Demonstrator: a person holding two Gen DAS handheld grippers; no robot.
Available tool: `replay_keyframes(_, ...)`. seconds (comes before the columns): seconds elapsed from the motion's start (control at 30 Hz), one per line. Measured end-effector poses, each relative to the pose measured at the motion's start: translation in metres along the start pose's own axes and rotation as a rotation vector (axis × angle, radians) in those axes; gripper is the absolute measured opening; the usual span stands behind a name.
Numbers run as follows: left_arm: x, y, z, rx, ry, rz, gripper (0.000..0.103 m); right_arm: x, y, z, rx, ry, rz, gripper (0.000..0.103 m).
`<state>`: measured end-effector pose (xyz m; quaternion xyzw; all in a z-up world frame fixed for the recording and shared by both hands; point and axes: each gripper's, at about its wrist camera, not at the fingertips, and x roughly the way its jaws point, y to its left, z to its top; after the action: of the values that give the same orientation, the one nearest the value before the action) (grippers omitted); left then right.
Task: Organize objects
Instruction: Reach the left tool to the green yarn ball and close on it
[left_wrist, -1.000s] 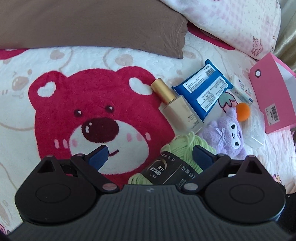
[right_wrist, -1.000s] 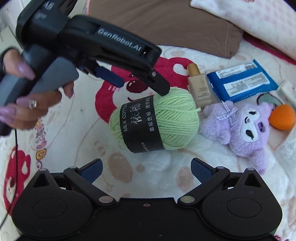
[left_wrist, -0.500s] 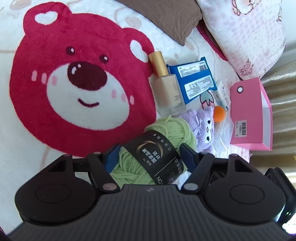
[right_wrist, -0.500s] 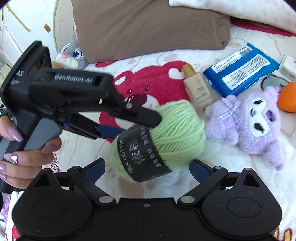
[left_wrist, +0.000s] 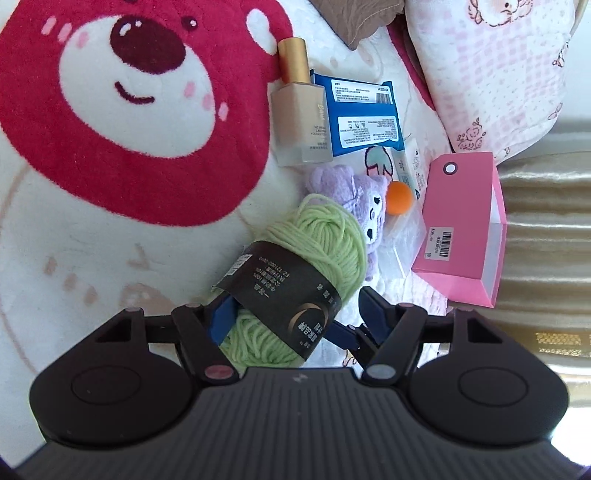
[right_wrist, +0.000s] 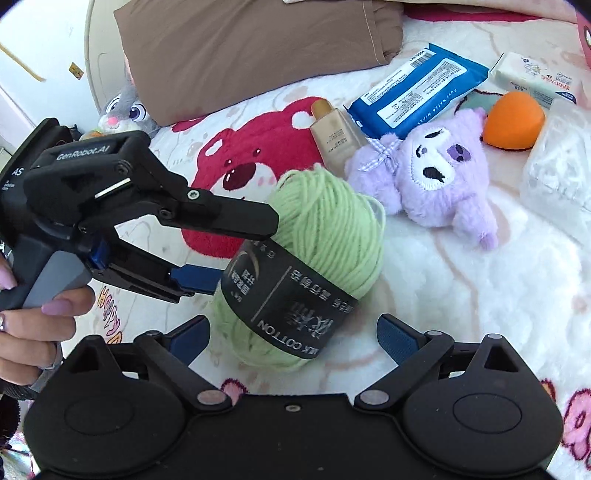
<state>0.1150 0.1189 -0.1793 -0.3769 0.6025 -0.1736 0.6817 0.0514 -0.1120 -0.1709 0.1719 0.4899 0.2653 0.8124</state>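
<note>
A green yarn ball (left_wrist: 325, 236) with a black paper band is clamped between the blue pads of my left gripper (left_wrist: 291, 314), which is shut on its banded end. The right wrist view shows the same yarn ball (right_wrist: 332, 221) tilted, with the left gripper (right_wrist: 245, 251) reaching in from the left in a person's hand (right_wrist: 33, 325). I cannot tell whether the ball still touches the bear blanket (left_wrist: 110, 155). My right gripper (right_wrist: 295, 332) is open just in front of the ball, its fingers apart and touching nothing.
Beyond the yarn lie a foundation bottle (left_wrist: 299, 122), a blue wipes pack (left_wrist: 364, 118), a purple plush (right_wrist: 432, 173), an orange sponge (right_wrist: 513, 120), a clear bag (right_wrist: 557, 162) and a white packet (right_wrist: 535, 77). A pink box (left_wrist: 458, 229) stands at the right, a brown pillow (right_wrist: 258, 48) behind.
My left gripper closed on the yarn ball, then rolled, tipping the ball over. The right gripper has drawn closer to the ball and stayed open.
</note>
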Motion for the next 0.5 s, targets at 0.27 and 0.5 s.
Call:
replay_keyframes(0.27,0.002,-0.027,-0.02,0.156,-0.02,0.069,0.068,0.006,0.001,0.001,0.0,-0.019,-0.031,0.101)
replay_keyframes(0.5,0.002,-0.056,-0.039,0.465,-0.03,0.238,0.067,-0.004,-0.002,0.0,-0.042,-0.059,-0.045,0.075)
